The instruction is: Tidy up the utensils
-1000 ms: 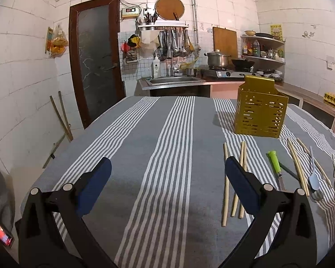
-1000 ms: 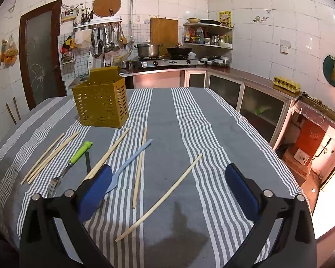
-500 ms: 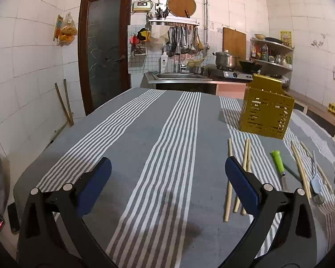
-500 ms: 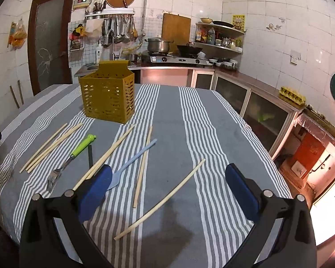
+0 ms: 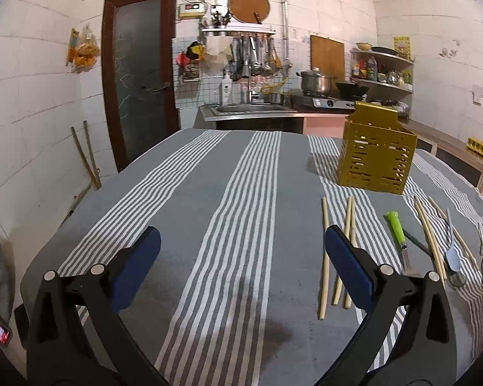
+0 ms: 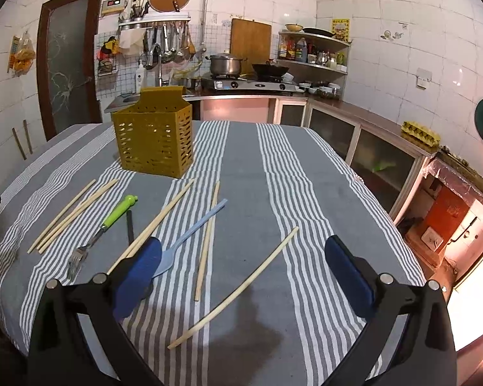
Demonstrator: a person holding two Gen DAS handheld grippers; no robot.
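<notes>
Both views have tilted up a little since a second ago, showing more wall; nothing on the bench (image 6: 248,167) has shifted. Left claw (image 5: 241,257) and right claw (image 6: 241,257) hang above the cloth, jaws wide apart, holding nothing. Chopsticks (image 6: 206,241), a green-handled fork (image 6: 104,225) and a blue spoon (image 6: 190,234) lie loose before the yellow holder (image 6: 153,136). Thin chopsticks lie flat, so pads may slip off or roll them.

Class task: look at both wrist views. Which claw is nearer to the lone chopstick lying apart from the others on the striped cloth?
Right. The right claw hovers open directly over the lone chopstick, which runs between its fingers. The left claw hovers open over bare cloth, left of all the utensils.
</notes>
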